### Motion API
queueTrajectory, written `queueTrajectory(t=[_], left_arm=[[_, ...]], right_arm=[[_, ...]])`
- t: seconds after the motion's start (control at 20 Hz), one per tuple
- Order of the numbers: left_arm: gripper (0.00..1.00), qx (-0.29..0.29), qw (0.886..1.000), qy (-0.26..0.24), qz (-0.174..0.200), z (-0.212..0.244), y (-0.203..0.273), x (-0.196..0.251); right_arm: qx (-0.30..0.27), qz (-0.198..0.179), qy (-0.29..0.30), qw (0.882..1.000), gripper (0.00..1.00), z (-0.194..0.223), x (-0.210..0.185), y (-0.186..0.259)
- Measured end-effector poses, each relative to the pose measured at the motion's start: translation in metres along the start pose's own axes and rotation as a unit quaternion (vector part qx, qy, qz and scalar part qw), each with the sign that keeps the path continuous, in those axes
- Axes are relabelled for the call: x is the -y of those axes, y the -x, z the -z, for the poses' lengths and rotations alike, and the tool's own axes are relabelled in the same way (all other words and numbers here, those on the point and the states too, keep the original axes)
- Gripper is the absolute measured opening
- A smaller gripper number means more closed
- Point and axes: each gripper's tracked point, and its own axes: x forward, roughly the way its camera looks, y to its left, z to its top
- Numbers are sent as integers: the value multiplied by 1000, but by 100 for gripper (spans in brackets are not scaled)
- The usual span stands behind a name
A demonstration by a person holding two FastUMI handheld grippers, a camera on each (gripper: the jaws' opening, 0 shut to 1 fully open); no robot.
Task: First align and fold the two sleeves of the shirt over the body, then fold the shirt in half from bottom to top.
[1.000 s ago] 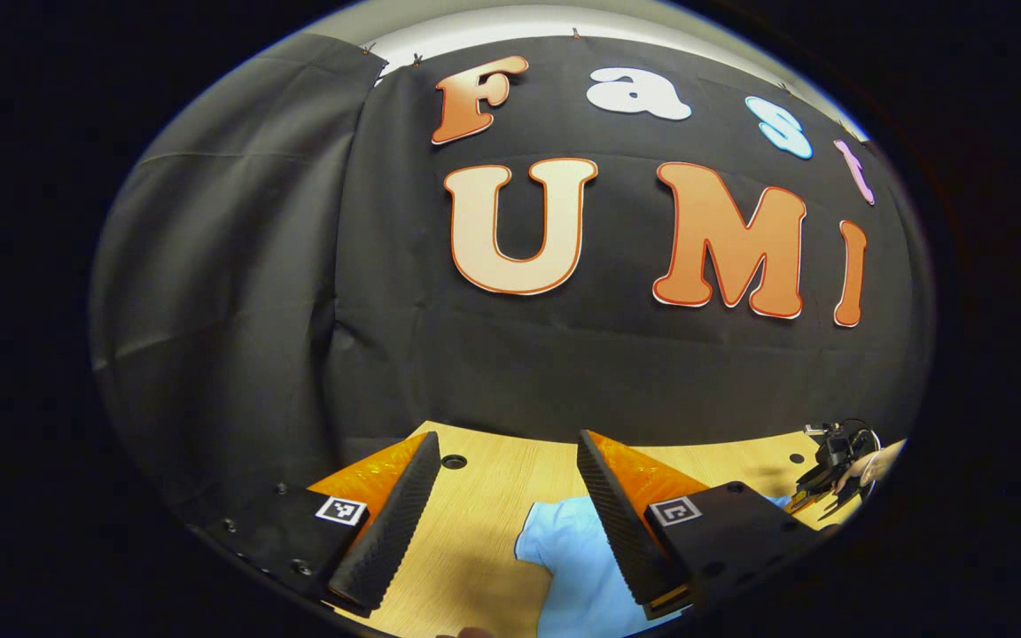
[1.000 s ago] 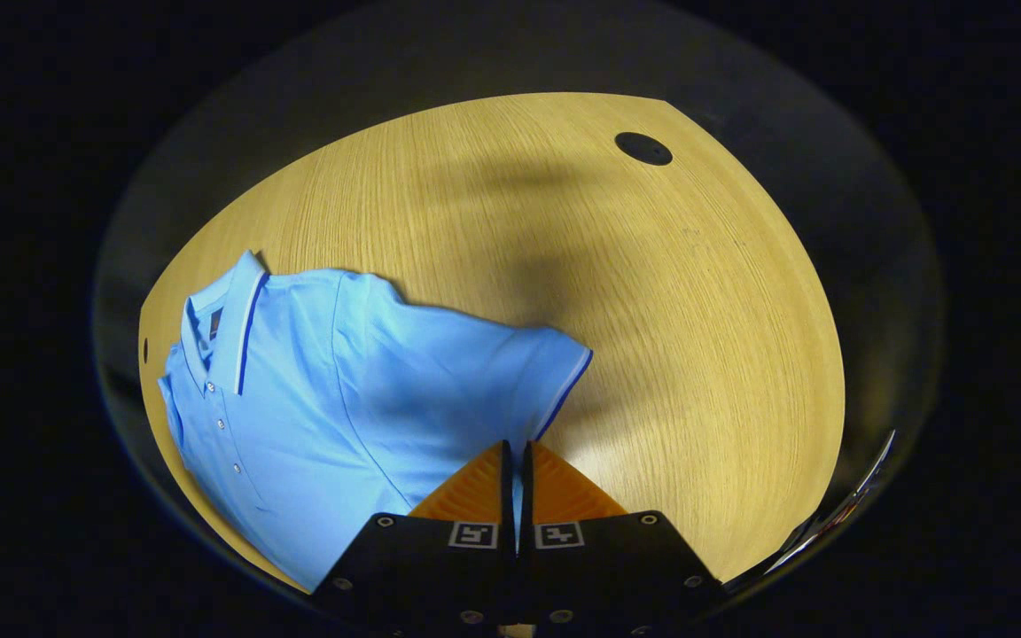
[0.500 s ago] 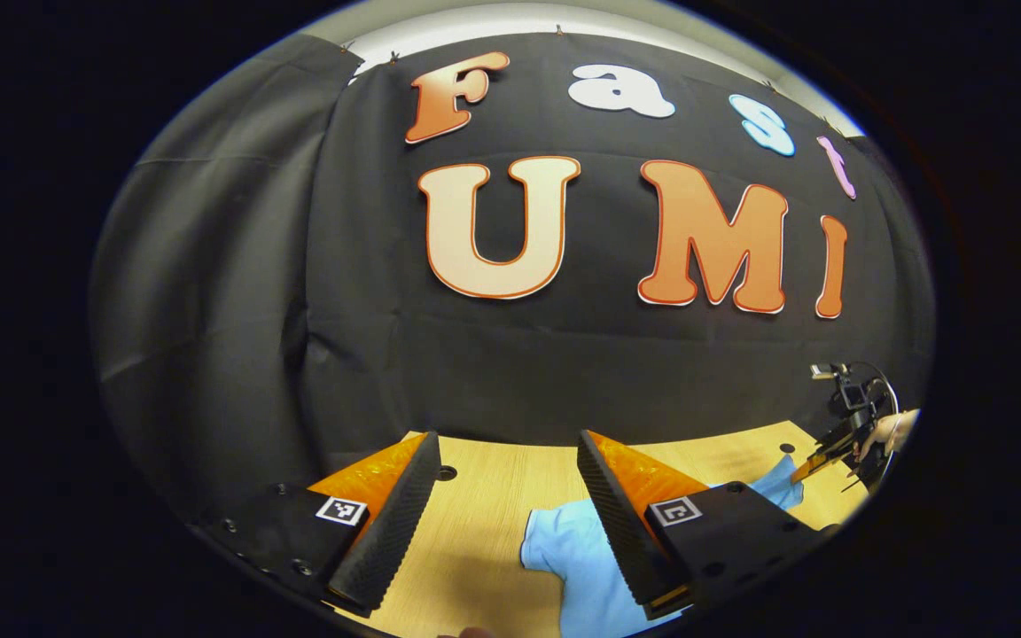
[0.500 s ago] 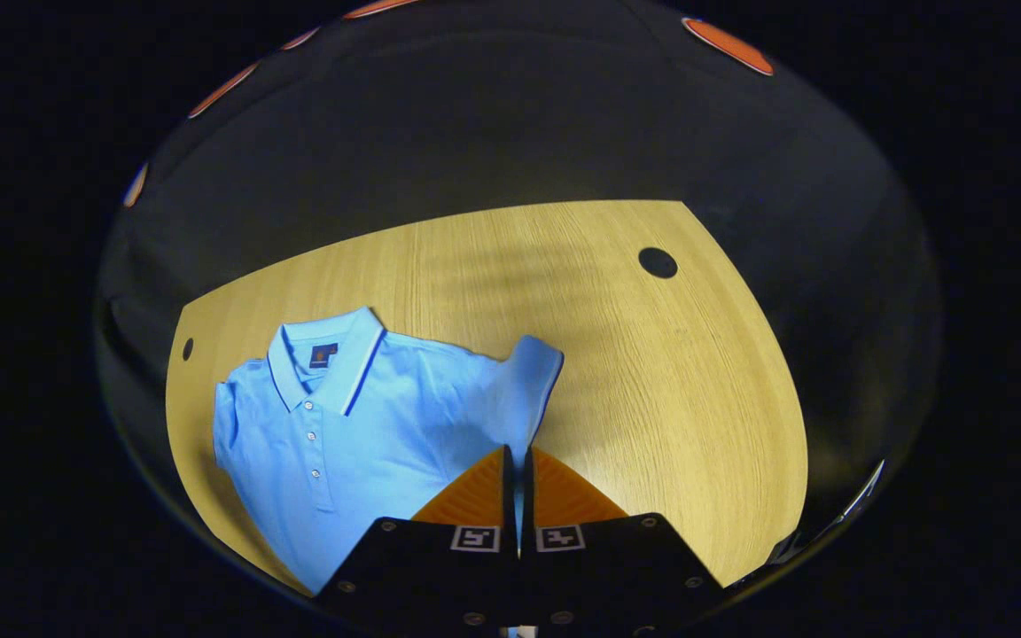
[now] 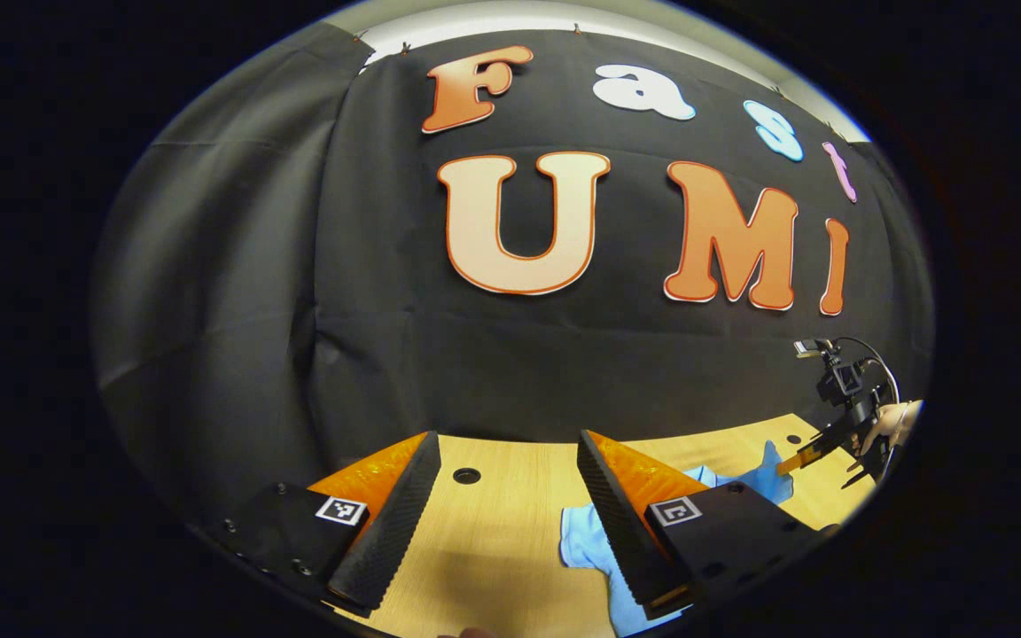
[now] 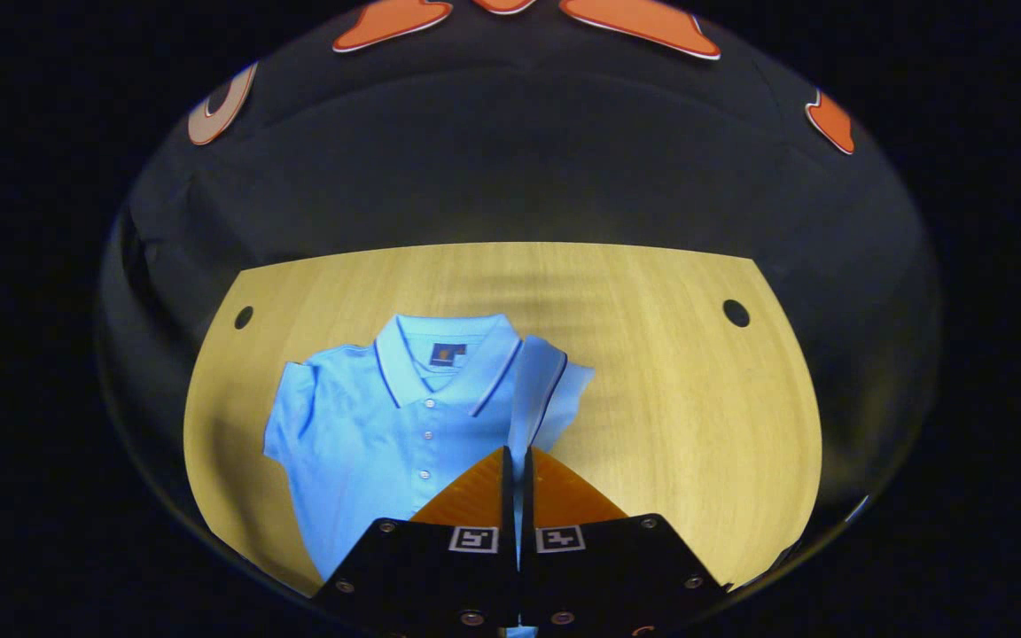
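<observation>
A wooden table (image 6: pixel 679 390) holds a light blue polo shirt (image 6: pixel 369 434), lying face up with its collar toward the back wall. The right gripper (image 6: pixel 516 465) is clamped on the shirt's sleeve (image 6: pixel 535 399), holding it lifted over the body. The left gripper (image 5: pixel 500 496) hangs above the table with its fingers wide apart, the shirt's edge beside its right finger.

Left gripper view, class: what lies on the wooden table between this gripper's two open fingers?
Bare light wooden table with one round dark hole, between the left gripper fingers. The light blue polo shirt peeks beside the right-hand finger.
</observation>
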Motion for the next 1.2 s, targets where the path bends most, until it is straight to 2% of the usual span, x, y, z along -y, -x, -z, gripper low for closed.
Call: queueTrajectory(t=[0.1,0.2,0.25,0.3,0.35,0.4,0.45,0.55,0.7,0.8,0.95,1.15,1.2], left_arm=[[100,-1,1000,-5,-10,1,0,-16],[100,-3,1000,-8,-15,6,-4,-25],[100,-6,1000,-6,-16,7,-5,-27],[100,-10,1000,-3,-16,11,-6,-29],[100,-16,1000,0,-16,15,-9,-29],[100,-20,1000,2,-15,17,-12,-27],[100,-25,1000,5,-13,21,-17,-24],[100,-36,999,14,-6,27,-25,-13],[100,-42,999,16,17,21,-38,14],[100,-54,998,10,37,16,-51,38],[100,-93,994,14,57,31,-71,68],[100,-187,979,-3,83,74,-112,91],[100,-225,970,-3,96,89,-120,102]], right_arm=[[-8,-22,-1,1000,2,5,-23,-5],[-20,-60,-6,998,4,10,-51,-6],[-20,-79,-8,997,6,11,-64,-5],[-18,-99,-13,995,15,7,-75,-1],[-15,-117,-19,993,35,5,-87,2],[-15,-124,-24,992,39,7,-89,5],[-10,-124,-25,992,63,5,-88,8],[24,-121,-17,992,97,-11,-77,17],[81,-118,-25,989,98,-36,-62,35],[122,-133,-37,983,98,-56,-54,51],[129,-136,-33,982,98,-59,-32,64],[120,-134,-39,983,98,-53,-4,69],[120,-134,-42,983,98,-51,2,69]])
